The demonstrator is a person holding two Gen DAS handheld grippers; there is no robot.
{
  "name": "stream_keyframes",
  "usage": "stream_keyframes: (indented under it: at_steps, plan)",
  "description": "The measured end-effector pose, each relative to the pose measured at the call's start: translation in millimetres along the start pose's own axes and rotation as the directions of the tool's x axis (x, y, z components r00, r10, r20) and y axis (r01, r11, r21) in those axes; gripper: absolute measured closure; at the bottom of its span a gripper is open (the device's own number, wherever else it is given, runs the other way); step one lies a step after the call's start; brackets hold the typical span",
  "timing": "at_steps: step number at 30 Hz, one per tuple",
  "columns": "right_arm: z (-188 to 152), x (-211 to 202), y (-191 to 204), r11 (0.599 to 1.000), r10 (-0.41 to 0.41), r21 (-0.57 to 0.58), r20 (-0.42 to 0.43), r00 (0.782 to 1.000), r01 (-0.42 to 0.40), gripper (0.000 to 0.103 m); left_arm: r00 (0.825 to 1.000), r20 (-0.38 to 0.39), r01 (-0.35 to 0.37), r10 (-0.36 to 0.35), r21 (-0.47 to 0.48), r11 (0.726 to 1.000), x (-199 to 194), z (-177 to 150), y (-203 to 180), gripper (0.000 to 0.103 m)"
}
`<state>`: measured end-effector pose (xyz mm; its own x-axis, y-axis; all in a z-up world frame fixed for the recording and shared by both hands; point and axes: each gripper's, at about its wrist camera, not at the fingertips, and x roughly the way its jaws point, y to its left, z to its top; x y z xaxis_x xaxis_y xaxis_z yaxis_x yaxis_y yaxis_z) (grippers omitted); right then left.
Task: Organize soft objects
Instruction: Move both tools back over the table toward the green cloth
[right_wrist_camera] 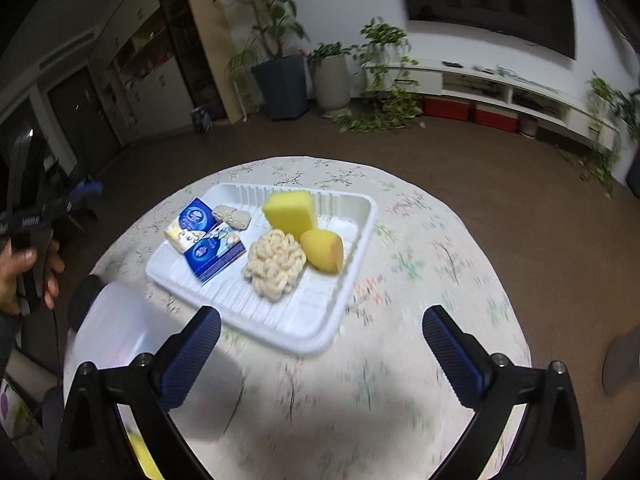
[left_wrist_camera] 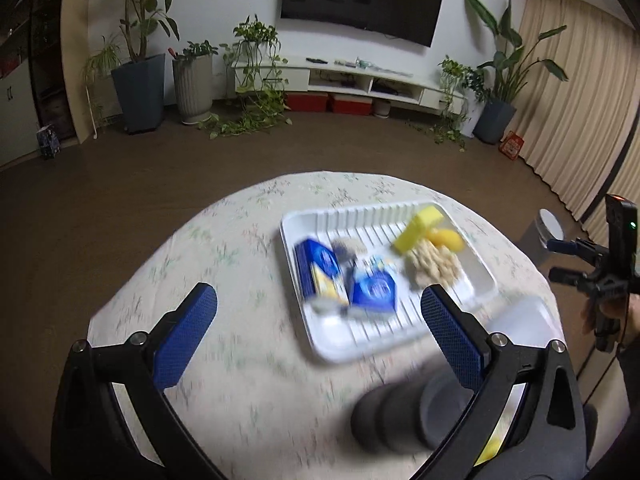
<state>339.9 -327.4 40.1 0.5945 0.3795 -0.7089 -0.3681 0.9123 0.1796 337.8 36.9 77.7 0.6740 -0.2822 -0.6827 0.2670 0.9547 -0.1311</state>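
A white ribbed tray (right_wrist_camera: 340, 320) sits on the round floral-cloth table (right_wrist_camera: 420, 280). In it lie two blue tissue packs (right_wrist_camera: 216, 254), a small beige pad (right_wrist_camera: 232, 216), a yellow rectangular sponge (right_wrist_camera: 290, 210), a yellow wedge sponge (right_wrist_camera: 324, 250) and a cream knitted scrubber (right_wrist_camera: 274, 264). The tray also shows in the left wrist view (left_wrist_camera: 360, 344), blurred. My left gripper (left_wrist_camera: 318, 324) is open and empty, above the table near the tray's near edge. My right gripper (right_wrist_camera: 320, 336) is open and empty, above the tray's near rim.
A translucent plastic container (right_wrist_camera: 120, 332) stands on the table left of the tray, also in the left wrist view (left_wrist_camera: 524, 320). A dark grey ribbed roller (left_wrist_camera: 404, 412) lies near the front edge. Potted plants, a TV cabinet (left_wrist_camera: 360, 76) and curtains lie beyond.
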Motion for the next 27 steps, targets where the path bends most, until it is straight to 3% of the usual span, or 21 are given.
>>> stream_keyframes:
  at_steps: [14, 27]
  plan:
    - [-134.5, -79.9, 32.2, 0.991, 0.022, 0.132, 0.039, 0.999, -0.027, 0.000, 1.000, -0.006, 0.026, -0.027, -0.078, 0.997, -89.5, -149.6, -31.1, 0.000]
    - [-228.9, -109.9, 106.5, 0.990, 0.029, 0.139, 0.033, 0.999, -0.033, 0.000, 0.998, 0.001, 0.063, -0.063, -0.074, 0.995, -130.1, -233.0, -85.8, 0.000]
